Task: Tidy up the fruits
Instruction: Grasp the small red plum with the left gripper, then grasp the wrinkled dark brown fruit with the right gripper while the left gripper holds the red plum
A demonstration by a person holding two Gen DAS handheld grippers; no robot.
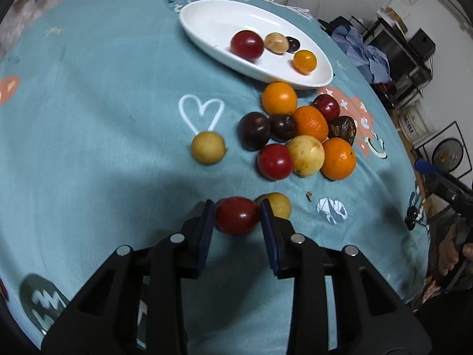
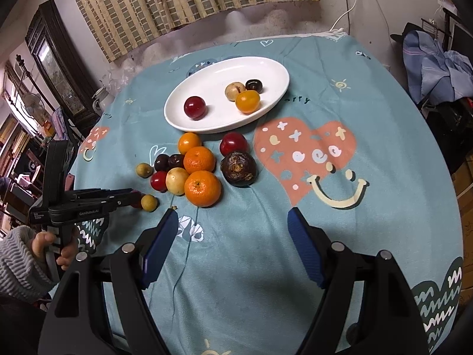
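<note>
In the left wrist view my left gripper (image 1: 237, 208) is shut on a small red fruit (image 1: 236, 220) that rests on the teal cloth, with a pad pressed against each side. A yellow fruit (image 1: 279, 205) lies just behind the right finger. Farther off is a pile of oranges, dark and red fruits (image 1: 307, 124), and one yellow fruit (image 1: 208, 147) lies alone to its left. The white oval plate (image 1: 207, 20) behind holds several small fruits. My right gripper (image 2: 233, 214) hovers open over bare cloth, nothing between its fingers, nearer than the pile (image 2: 202, 174). The left gripper (image 2: 130, 198) shows at the left.
The teal patterned tablecloth (image 2: 295, 266) covers a round table. The plate (image 2: 266, 68) sits toward the far side. A small crumb (image 1: 309, 195) lies on the cloth. A hand and grey sleeve (image 2: 17, 254) are at the table's left edge; furniture and clothes surround the table.
</note>
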